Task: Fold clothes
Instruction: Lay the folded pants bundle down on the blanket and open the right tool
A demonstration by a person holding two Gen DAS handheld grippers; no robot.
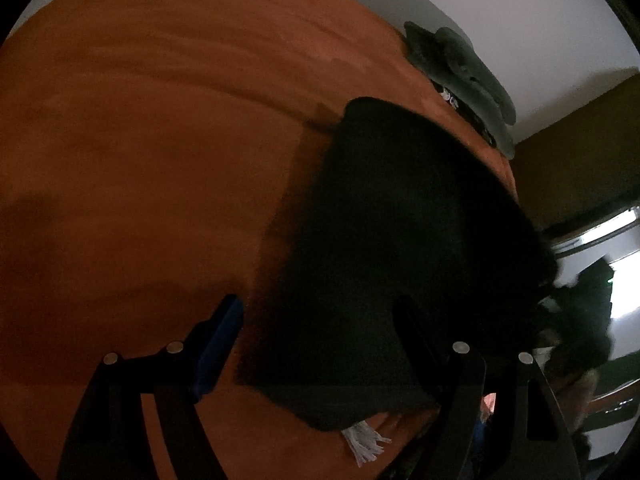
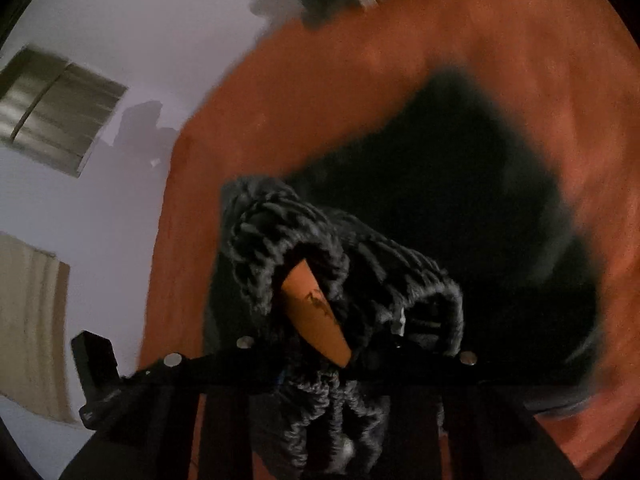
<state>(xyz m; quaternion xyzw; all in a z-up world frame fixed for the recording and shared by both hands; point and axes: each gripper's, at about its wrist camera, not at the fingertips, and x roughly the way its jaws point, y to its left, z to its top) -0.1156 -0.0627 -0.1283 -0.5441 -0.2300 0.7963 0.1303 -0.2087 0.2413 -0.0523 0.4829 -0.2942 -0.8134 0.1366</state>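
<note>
lying flat on the orange cover [image 1: 160, 140] is a dark garment [image 1: 392, 240], black and soft, with one edge near a white fringe [image 1: 366, 442]. the left gripper [image 1: 320, 320] is spread wide, one blue finger [image 1: 218, 344] over the bare orange cover and the other over the dark cloth, and it holds nothing. the right gripper [image 2: 352, 344] has its fingers pressed together on a bunched, ribbed knit part of the dark garment, lifted off the cover. a small pile of grey-green clothes [image 1: 460, 76] sits at the far edge by the white wall [image 1: 520, 20]. the right view is blurry.
</note>
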